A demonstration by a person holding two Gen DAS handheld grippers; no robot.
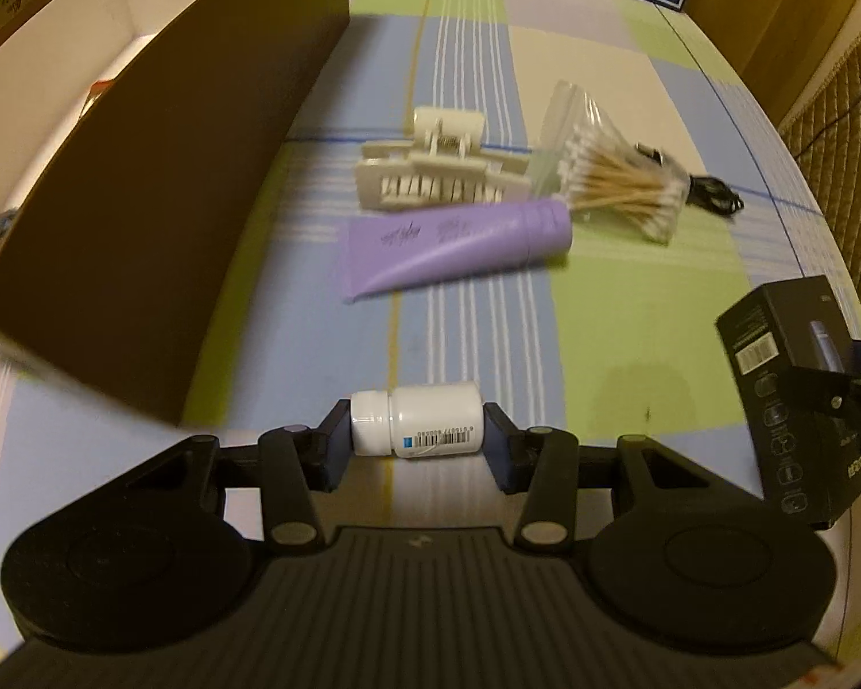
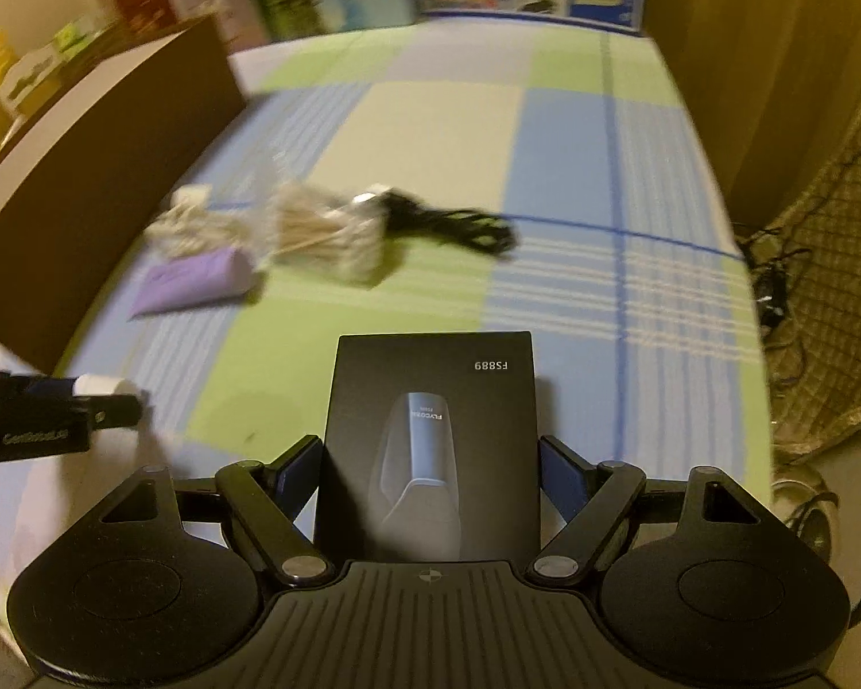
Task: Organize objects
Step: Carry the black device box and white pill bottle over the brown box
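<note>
The left hand-held gripper [image 1: 418,424] pinches a white bottle [image 1: 416,420] sideways, end to end, above the desk [image 1: 631,310]. The right hand-held gripper [image 2: 430,468] clamps a black box [image 2: 430,436]. The round bottle may roll or slip out; the nearby brown bin [image 1: 161,218] wall could snag it.

The right claw [image 2: 430,462] clamps a black rectangular cardboard box [image 2: 430,436]; beyond the box lie a lilac plastic tube [image 2: 192,281], bagged cotton swabs [image 2: 327,238] and a black coiled cable [image 2: 459,227].
</note>
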